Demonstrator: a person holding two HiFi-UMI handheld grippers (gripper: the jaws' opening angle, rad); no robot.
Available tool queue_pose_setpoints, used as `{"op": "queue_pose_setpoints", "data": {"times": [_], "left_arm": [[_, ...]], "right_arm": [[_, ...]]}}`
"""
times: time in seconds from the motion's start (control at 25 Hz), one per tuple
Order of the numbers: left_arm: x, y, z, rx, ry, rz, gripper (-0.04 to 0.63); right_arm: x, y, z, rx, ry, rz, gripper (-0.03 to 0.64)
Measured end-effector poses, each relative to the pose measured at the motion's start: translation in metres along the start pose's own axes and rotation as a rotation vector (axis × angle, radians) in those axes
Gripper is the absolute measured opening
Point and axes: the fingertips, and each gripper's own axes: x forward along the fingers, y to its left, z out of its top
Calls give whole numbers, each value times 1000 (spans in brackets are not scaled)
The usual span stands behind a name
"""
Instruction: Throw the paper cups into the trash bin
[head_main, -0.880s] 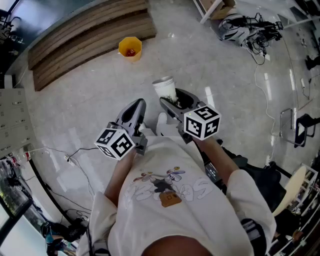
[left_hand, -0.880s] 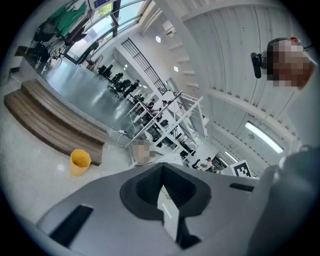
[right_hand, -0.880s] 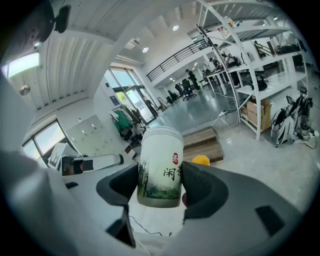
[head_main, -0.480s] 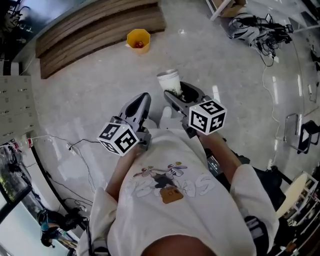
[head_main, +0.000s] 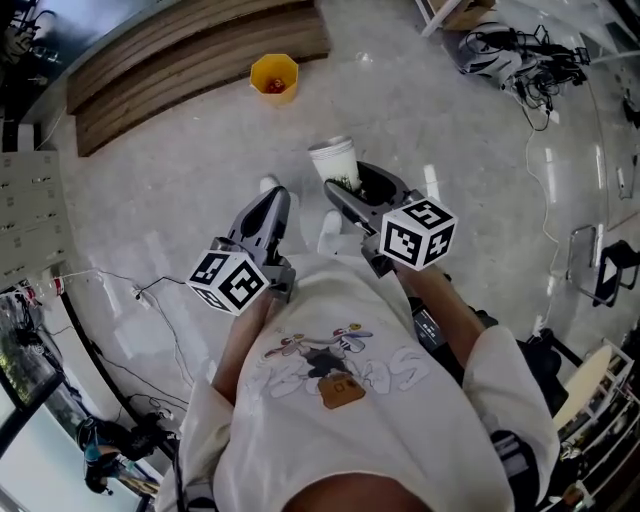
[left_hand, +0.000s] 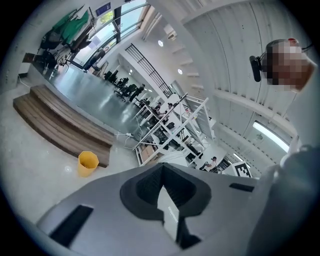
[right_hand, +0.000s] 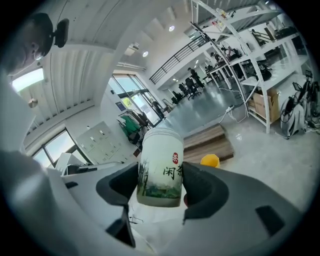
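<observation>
A white paper cup (head_main: 335, 163) with a green landscape print and dark characters stands upright between the jaws of my right gripper (head_main: 345, 186), which is shut on it. In the right gripper view the cup (right_hand: 161, 167) fills the gap of the right gripper (right_hand: 160, 186), both pads against its sides. My left gripper (head_main: 268, 206) hangs beside it to the left, shut and holding nothing; its jaws meet in the left gripper view (left_hand: 163, 183). The yellow trash bin (head_main: 274, 77) stands on the floor ahead by the wooden steps, with something red inside. It also shows as the bin (left_hand: 87, 163) and the bin (right_hand: 210, 160).
Wooden steps (head_main: 190, 55) run across the far floor behind the bin. A tangle of cables and gear (head_main: 505, 55) lies at the far right. A thin cable (head_main: 150, 300) trails on the floor at left. White shelving (right_hand: 260, 65) stands to the right.
The bin has shifted a little in the head view as the person moves. My left gripper has drifted slightly left. The right gripper still holds the cup upright.
</observation>
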Motion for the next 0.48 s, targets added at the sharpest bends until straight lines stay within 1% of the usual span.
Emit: {"op": "queue_pose_setpoints", "data": {"times": [0.08, 0.16, 0.24, 0.32, 0.44, 0.48], "left_arm": [[13, 11, 5, -6, 12, -9, 6], [31, 23, 18, -9, 31, -36, 6], [52, 44, 38, -13, 48, -66, 6], [67, 75, 68, -28, 54, -78, 6], [81, 120, 132, -39, 51, -74, 6], [88, 129, 155, -38, 45, -91, 6]], "right_arm": [[14, -12, 1, 52, 14, -13, 284], [36, -22, 5, 110, 25, -19, 284], [65, -27, 18, 114, 35, -39, 283], [103, -30, 33, 100, 49, -63, 283], [165, -28, 67, 152, 61, -64, 282], [181, -29, 82, 166, 61, -72, 283]]}}
